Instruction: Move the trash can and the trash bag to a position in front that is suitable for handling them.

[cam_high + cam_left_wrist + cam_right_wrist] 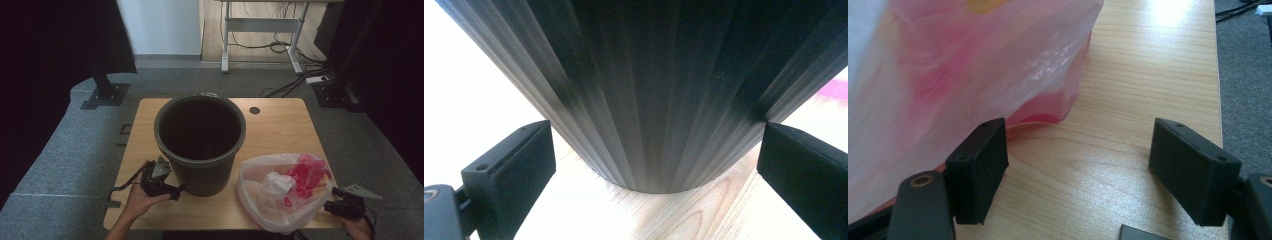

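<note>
Left gripper (176,191) sits low on the wooden table (280,125), held in the person's left hand (140,197), nose aimed at the foot of the dark bucket (200,145). Its jaws stand wide apart with nothing pressed between them; in the left gripper view the ribbed bucket (649,100) wall fills the gap ahead and the left gripper (651,170) pads flank its base without touching it. Bucket stands upright near the table's middle, mouth open, inside too dark to read. Just right of it lies a translucent plastic bag (280,192) with red and white stuff inside, slumped on the table's front right part, close to the bucket but apart from it as far as I can tell. Right gripper (334,192) rests at the bag's right edge near the table corner. Right gripper view: right gripper (1078,155) jaws spread wide over bare wood, the left pad just beside the bag (948,75), not gripping it.
</note>
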`<control>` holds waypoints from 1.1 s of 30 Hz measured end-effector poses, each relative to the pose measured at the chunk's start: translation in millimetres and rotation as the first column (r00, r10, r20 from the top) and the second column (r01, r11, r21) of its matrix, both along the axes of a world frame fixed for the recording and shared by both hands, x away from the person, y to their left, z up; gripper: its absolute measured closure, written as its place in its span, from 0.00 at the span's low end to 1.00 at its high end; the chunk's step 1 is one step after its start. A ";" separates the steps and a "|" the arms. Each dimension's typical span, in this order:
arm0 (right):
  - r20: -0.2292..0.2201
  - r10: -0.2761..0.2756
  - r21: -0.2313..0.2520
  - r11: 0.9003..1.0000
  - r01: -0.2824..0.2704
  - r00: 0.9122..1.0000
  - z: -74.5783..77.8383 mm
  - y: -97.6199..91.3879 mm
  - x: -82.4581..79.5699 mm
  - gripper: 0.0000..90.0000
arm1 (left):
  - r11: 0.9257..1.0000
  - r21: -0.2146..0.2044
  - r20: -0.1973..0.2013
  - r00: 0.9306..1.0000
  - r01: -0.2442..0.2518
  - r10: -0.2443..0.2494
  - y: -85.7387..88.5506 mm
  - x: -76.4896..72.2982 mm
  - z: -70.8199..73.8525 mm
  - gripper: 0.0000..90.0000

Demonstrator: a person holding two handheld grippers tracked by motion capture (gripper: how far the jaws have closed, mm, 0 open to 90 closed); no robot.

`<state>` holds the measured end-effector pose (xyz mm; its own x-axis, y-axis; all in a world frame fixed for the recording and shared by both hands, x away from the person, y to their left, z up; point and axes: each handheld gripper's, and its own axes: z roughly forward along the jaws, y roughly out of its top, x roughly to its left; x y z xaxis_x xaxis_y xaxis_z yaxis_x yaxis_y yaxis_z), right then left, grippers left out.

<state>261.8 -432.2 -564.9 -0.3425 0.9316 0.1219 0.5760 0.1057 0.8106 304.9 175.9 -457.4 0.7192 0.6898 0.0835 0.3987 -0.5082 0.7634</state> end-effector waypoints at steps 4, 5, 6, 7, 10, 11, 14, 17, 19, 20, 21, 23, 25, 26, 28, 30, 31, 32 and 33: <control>0.000 0.003 -0.001 1.000 -0.003 1.000 0.0 0.1 -0.1 0.26 | 1.000 0.004 -0.002 1.000 0.030 -0.030 -0.4 6.4 0.5 0.03; 0.000 0.004 -0.001 1.000 -0.004 1.000 0.0 0.1 -0.1 0.26 | 0.999 0.003 -0.002 0.999 0.036 -0.036 -0.6 7.9 0.5 0.03; 0.000 0.004 -0.001 1.000 -0.004 1.000 0.0 0.1 -0.1 0.26 | 0.999 0.002 -0.004 0.999 0.040 -0.040 -0.7 9.6 0.4 0.03; 0.000 0.004 0.000 1.000 -0.004 1.000 0.0 0.0 -0.1 0.26 | 0.999 0.004 -0.004 0.999 0.046 -0.046 -0.5 11.5 0.5 0.03; 0.000 0.005 0.001 1.000 -0.005 1.000 0.0 -0.2 -0.1 0.26 | 0.999 0.000 -0.010 0.999 0.052 -0.052 -1.0 16.7 0.4 0.02; 0.000 0.005 0.001 1.000 -0.005 1.000 0.0 -0.2 -0.1 0.26 | 0.999 0.000 -0.012 0.998 0.055 -0.055 -1.3 18.3 0.4 0.02; 0.000 0.007 0.001 1.000 -0.007 1.000 0.0 -0.2 -0.2 0.26 | 0.998 -0.002 -0.013 0.998 0.063 -0.063 -1.4 22.5 0.4 0.03; 0.000 0.009 0.002 1.000 -0.009 1.000 0.0 -0.3 -0.2 0.26 | 0.997 0.000 -0.016 0.997 0.073 -0.073 -0.7 26.1 0.8 0.03; 0.000 0.010 0.003 1.000 -0.010 1.000 0.0 -0.4 -0.1 0.26 | 0.996 0.003 -0.016 0.996 0.085 -0.085 0.3 28.9 1.3 0.03; 0.000 0.011 0.003 1.000 -0.011 1.000 -0.1 -0.4 -0.1 0.26 | 0.996 0.000 -0.016 0.996 0.091 -0.091 0.7 30.5 1.6 0.03; 0.000 0.011 0.003 1.000 -0.011 1.000 0.0 -0.4 -0.1 0.26 | 0.995 0.001 -0.016 0.995 0.097 -0.097 1.1 32.1 1.9 0.03; 0.001 0.011 0.002 1.000 -0.011 1.000 -0.1 -0.4 -0.1 0.26 | 0.994 -0.003 -0.017 0.994 0.105 -0.105 1.1 35.2 2.1 0.03; 0.001 0.012 0.002 1.000 -0.012 1.000 -0.1 -0.4 -0.2 0.26 | 0.993 -0.003 -0.016 0.993 0.115 -0.115 1.1 38.1 2.1 0.04; 0.000 0.014 0.002 1.000 -0.014 1.000 -0.1 -0.3 -0.2 0.26 | 0.993 -0.006 -0.015 0.993 0.117 -0.117 0.7 39.3 1.9 0.04; 0.001 0.015 0.002 1.000 -0.015 1.000 -0.1 -0.3 -0.2 0.26 | 0.992 -0.009 -0.015 0.992 0.127 -0.127 0.6 41.9 2.0 0.05; 0.001 0.016 0.002 1.000 -0.016 1.000 -0.1 -0.3 -0.2 0.26 | 0.991 -0.012 -0.015 0.991 0.130 -0.130 0.5 43.1 2.0 0.05; 0.000 0.017 0.002 1.000 -0.017 1.000 -0.1 -0.3 -0.2 0.26 | 0.990 -0.009 -0.015 0.990 0.143 -0.143 0.9 46.0 2.2 0.06; 0.001 0.018 0.003 1.000 -0.018 1.000 -0.1 -0.4 -0.2 0.26 | 0.989 -0.010 -0.015 0.989 0.149 -0.149 0.9 47.4 2.2 0.06; 0.001 0.019 0.003 1.000 -0.019 1.000 -0.1 -0.4 -0.2 0.26 | 0.988 -0.010 -0.014 0.988 0.155 -0.155 1.1 48.9 2.2 0.07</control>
